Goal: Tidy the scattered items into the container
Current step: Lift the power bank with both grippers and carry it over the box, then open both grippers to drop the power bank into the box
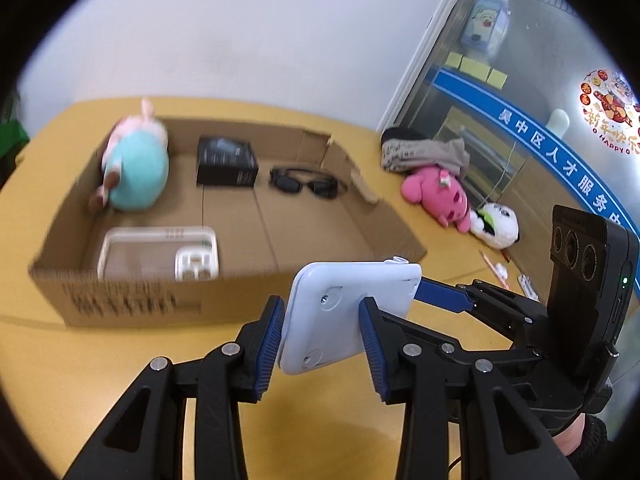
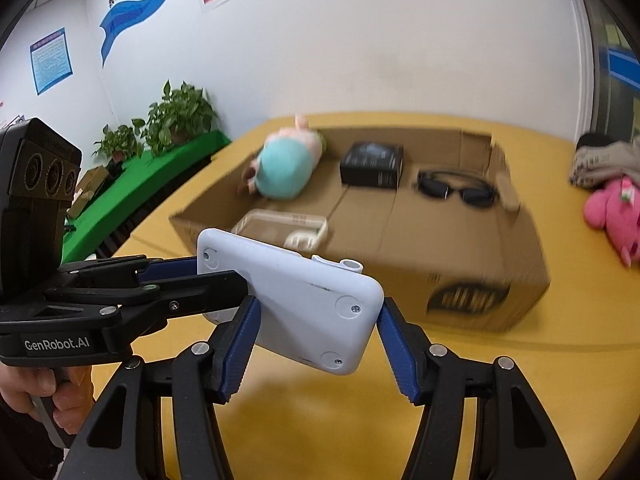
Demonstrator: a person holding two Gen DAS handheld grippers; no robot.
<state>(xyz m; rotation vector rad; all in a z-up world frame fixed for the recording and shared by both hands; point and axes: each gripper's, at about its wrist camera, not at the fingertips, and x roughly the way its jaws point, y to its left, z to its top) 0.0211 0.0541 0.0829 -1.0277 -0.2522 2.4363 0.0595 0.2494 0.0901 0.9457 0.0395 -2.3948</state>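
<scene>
In the left wrist view, we are holding a white device point(image 1: 352, 312) in the left claw point(image 1: 322, 340), with both blue pads pressed against its sides, so the claw is closed partway onto it. The right claw point(image 1: 444, 296) is reaching in from the right, and one blue finger is touching the device's far edge; whether it is gripping, we cannot tell from here. The device is hanging above the yellow surface point(image 1: 100, 368), just in front of the box point(image 1: 160, 300) and not yet over it. Inside the box we are seeing a teal plush point(image 1: 138, 172), a black carton point(image 1: 228, 162), sunglasses point(image 1: 306, 184) and a clear tray point(image 1: 158, 252). On the surface to the right, a pink plush point(image 1: 438, 196), a panda plush point(image 1: 496, 226), a grey cloth point(image 1: 424, 154) and some small pieces near the edge are lying outside the box.

In the right wrist view, the right claw point(image 2: 316, 336) is straddling the device point(image 2: 296, 300): the left pad looks to be touching, while the right pad is sitting at the corner, so we cannot tell whether it is clamping. The left claw point(image 2: 192, 280) is gripping the device's left end. The box point(image 2: 460, 280) is lying just beyond.

We are judging the tidying to be roughly half done: four items are in, the device is on its way, and the plush toys, the cloth and the small pieces are left.
</scene>
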